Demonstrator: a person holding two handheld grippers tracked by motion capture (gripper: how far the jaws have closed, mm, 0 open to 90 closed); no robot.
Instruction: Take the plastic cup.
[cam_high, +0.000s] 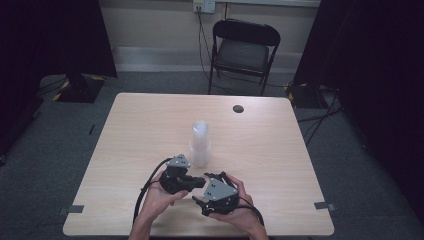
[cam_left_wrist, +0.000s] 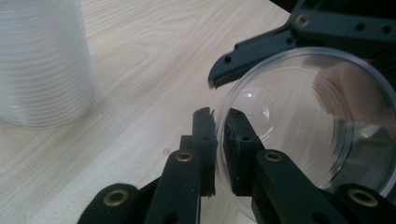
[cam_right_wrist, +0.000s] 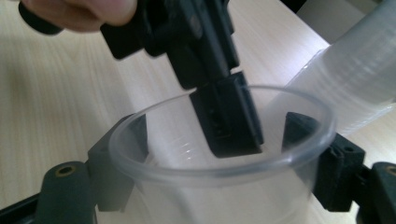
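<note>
A bare recording lab: a plain wooden table (cam_high: 150, 130) on grey carpet, black curtains (cam_high: 380, 75) either side of it, a folding chair (cam_high: 243, 50) and wall socket (cam_high: 204, 5) behind it.

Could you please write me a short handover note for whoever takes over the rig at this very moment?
Left gripper: shut on the rim of the clear plastic cup, one jaw inside and one outside.
Right gripper: jaws on either side of that cup's body; whether the pads press cannot be told.
Stack of cups: upright on the table, just beyond both grippers.
Done: one cup is off the stack and sits between the two grippers.
Left: probably settle which gripper keeps the cup, then set it down on the table.
</note>
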